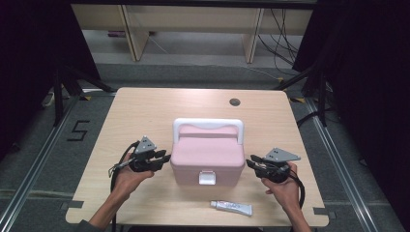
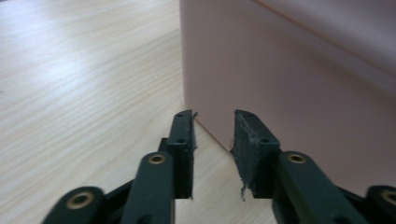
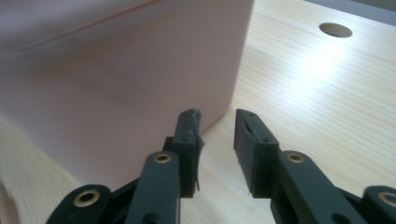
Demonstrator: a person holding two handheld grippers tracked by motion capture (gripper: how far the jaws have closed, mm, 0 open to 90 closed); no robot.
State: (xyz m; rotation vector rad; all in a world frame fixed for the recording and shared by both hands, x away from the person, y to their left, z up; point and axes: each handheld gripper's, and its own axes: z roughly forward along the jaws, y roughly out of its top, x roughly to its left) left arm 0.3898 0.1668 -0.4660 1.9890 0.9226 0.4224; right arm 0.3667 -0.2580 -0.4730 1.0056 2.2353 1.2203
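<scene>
A pink box point(image 1: 208, 157) sits mid-counter point(image 1: 145, 111), left tongs point(image 1: 164, 158) at its 9 o'clock, right tongs point(image 1: 251, 163) at 3, both released. Tube point(image 1: 231, 207) at 5; grey floor point(image 1: 43, 145) around.

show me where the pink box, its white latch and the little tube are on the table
pink box point(image 1: 208, 154): high view, on the middle of its lid.
white latch point(image 1: 207, 178): high view, on the clasp at the box's front.
tube point(image 1: 232, 207): high view, on the middle of its body.
</scene>
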